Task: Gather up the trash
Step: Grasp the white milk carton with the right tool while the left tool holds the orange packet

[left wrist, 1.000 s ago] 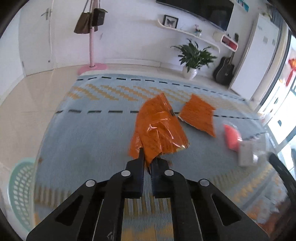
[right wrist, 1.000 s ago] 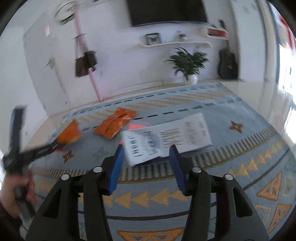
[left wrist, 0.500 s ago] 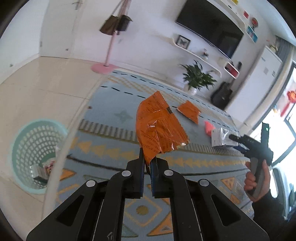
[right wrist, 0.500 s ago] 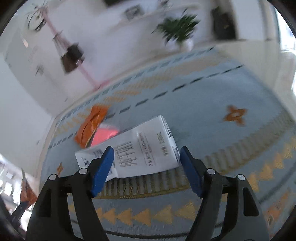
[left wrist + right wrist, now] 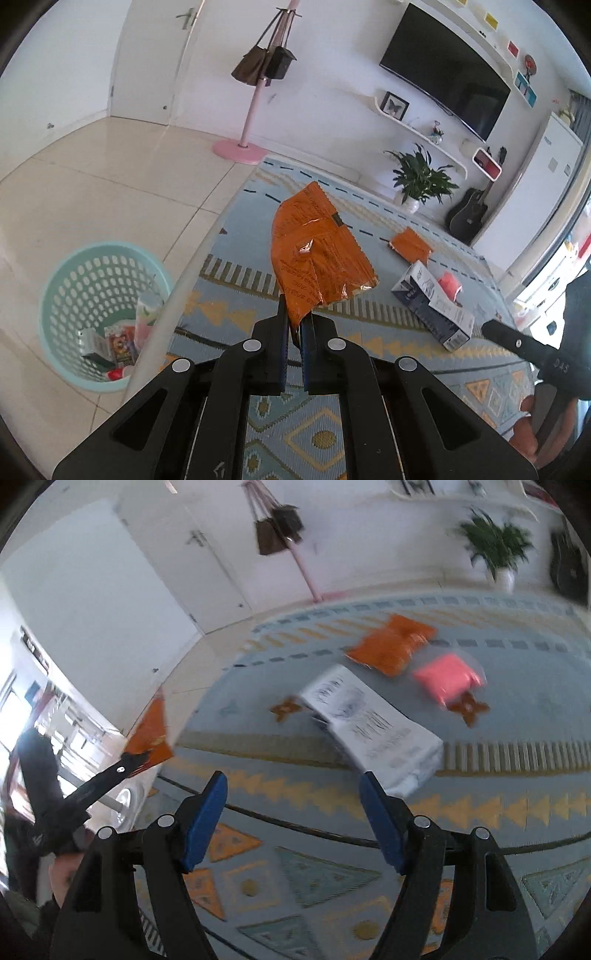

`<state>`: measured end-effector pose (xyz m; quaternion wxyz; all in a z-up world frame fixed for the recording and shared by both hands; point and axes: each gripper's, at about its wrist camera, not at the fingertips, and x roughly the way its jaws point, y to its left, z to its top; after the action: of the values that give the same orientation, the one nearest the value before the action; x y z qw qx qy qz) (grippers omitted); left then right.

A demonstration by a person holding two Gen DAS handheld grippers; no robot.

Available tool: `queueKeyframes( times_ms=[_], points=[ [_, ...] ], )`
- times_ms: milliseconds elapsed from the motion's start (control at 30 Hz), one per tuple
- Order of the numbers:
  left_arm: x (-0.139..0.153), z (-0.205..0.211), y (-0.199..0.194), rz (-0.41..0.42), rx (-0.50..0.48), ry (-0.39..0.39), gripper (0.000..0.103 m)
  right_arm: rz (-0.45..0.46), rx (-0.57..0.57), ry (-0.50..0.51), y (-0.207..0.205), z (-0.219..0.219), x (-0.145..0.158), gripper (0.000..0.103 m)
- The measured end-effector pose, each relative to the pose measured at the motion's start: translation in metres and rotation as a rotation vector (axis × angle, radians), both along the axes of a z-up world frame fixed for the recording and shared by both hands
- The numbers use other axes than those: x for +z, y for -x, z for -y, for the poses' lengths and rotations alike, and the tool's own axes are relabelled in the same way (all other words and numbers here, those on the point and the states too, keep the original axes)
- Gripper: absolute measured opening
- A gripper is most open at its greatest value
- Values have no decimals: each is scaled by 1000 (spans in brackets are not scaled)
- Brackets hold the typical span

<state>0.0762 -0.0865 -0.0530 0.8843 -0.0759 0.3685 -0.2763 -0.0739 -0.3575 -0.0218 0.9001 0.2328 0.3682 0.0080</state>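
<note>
My left gripper (image 5: 294, 325) is shut on a crumpled orange wrapper (image 5: 317, 258) and holds it in the air above the rug's left edge. The teal waste basket (image 5: 55, 280) stands on the tile floor to the lower left, with several pieces of trash inside. My right gripper (image 5: 293, 814) is open and empty, above the rug, short of a white carton (image 5: 373, 731) that lies flat. A second orange wrapper (image 5: 391, 646) and a pink packet (image 5: 447, 677) lie beyond the carton. The carton (image 5: 432, 306) also shows in the left wrist view.
A patterned blue rug (image 5: 351, 369) covers the floor. A pink coat stand (image 5: 251, 110) with bags stands at the back. A potted plant (image 5: 417, 181) and a guitar (image 5: 467, 214) are by the far wall. The door (image 5: 147, 59) is at the back left.
My left gripper has carried the orange wrapper left toward the basket, which now shows fully. My right gripper has opened wider and drawn back; the carton now lies ahead of the fingers.
</note>
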Motion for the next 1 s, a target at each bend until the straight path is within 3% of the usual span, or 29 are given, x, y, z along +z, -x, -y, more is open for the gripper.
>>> queueKeyframes(
  times_ms=[133,300,333,533,767,933,1000],
  points=[
    [5,3,3,12,-20,12,4,-10,-93,135,-4,7,10,75],
    [5,4,1,7,-31,26,4,-178,-78,222,-45,30,-13,76],
    [5,3,0,4,-32,30,4,-196,-86,279,-50,31,-14,76],
    [7,-2,2,9,-36,48,4,-199,83,186,-57,17,-10,76],
    [10,-9,0,8,-34,68,4,-286,-19,376,-83,10,-12,76],
    [10,-12,-4,-2,-26,81,4,-390,72,378,-105,14,-30,77],
    [9,-12,-5,-6,-24,84,4,-396,106,387,-108,12,-32,72]
  ],
)
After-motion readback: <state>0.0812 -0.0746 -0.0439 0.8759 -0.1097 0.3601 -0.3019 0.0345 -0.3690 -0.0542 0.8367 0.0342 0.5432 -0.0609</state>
